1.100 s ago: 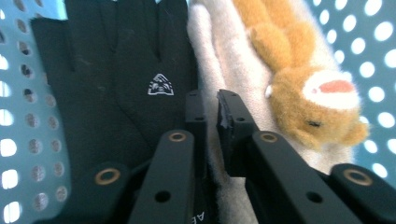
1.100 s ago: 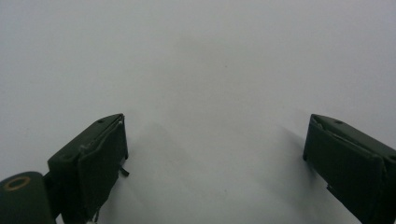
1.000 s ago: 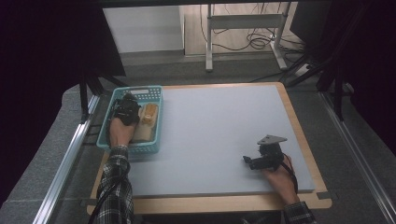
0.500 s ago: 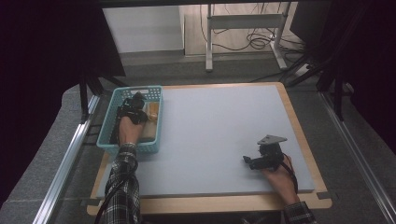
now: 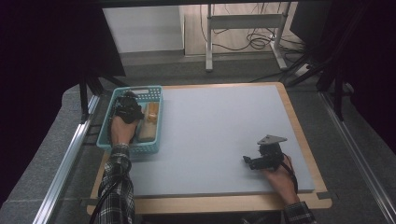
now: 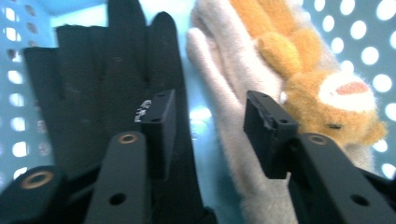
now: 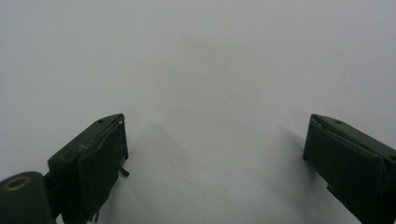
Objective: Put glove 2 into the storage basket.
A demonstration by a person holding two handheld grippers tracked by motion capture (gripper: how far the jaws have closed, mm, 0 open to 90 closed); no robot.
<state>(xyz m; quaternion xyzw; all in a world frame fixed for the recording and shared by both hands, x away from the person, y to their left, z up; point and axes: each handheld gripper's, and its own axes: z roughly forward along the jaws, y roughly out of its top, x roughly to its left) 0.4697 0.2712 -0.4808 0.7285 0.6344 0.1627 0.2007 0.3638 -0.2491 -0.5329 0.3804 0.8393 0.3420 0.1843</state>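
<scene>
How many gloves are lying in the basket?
2. A black glove lies on the left side of the basket, and a beige glove with an orange plush animal on it lies beside it on the right. More may be hidden underneath.

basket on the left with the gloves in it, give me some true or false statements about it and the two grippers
1. The left gripper is over the basket. True.
2. A black glove and a beige glove lie in the basket. True.
3. The left gripper's jaws are clamped on the black glove. False: they have just been opening and stand apart, with the strip of basket floor where the two gloves' edges meet showing between them.
4. The right gripper is also in the basket. False: it is over the grey table, far to the right.
5. The right gripper's jaws are open with nothing between them. True.
</scene>
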